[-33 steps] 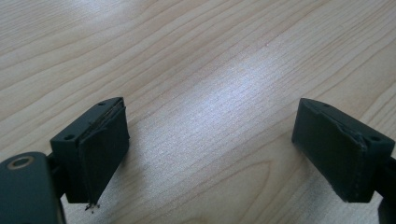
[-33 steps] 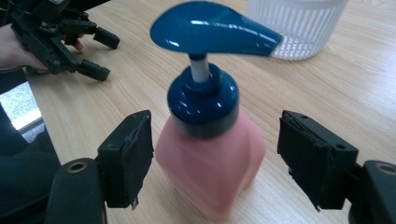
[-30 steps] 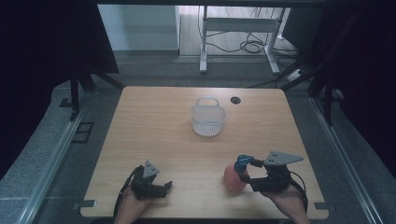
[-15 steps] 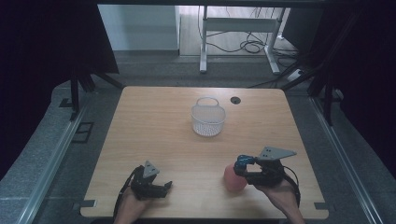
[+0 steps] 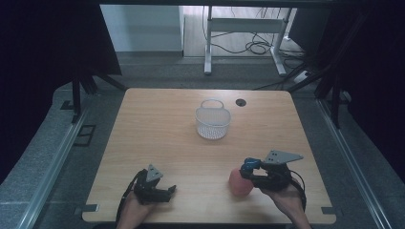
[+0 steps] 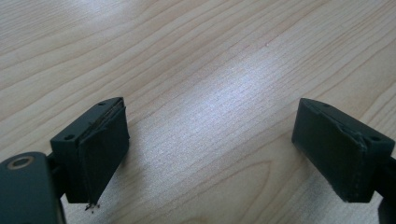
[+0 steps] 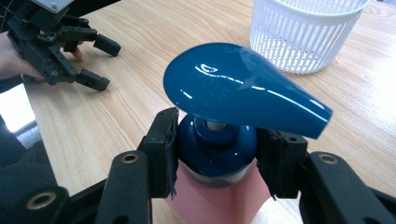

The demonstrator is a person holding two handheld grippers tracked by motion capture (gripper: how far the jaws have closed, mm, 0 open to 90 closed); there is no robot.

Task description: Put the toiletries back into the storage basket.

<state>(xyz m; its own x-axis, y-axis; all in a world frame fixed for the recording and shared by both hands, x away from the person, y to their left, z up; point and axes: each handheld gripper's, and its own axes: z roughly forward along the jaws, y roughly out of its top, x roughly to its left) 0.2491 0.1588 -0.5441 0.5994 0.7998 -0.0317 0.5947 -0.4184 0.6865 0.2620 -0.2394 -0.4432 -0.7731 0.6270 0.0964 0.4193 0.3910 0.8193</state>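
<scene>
A pink pump bottle [image 5: 239, 183] with a glossy blue pump head [image 7: 243, 93] stands upright near the table's front right. My right gripper [image 5: 248, 172] reaches it from the right. Its jaws have just been closing with the bottle between them, and in the right gripper view the right gripper [image 7: 217, 149] has both pads pressed on the blue collar under the pump head. The left gripper [image 5: 168, 192] rests on the wood at the front left, open. In the left gripper view, bare wood lies between the spread jaws of the left gripper [image 6: 210, 149].
A white slatted basket [image 5: 213, 124] with a handle stands mid-table, beyond the bottle, also close behind it as the basket [image 7: 303, 32]. A dark cable hole [image 5: 240, 102] sits near the far edge. The left gripper [image 7: 105, 64] shows across the table [image 5: 157, 133].
The right gripper's jaws have closed onto the bottle's blue collar, and its hand has barely shifted. The left gripper has stayed where it was.
</scene>
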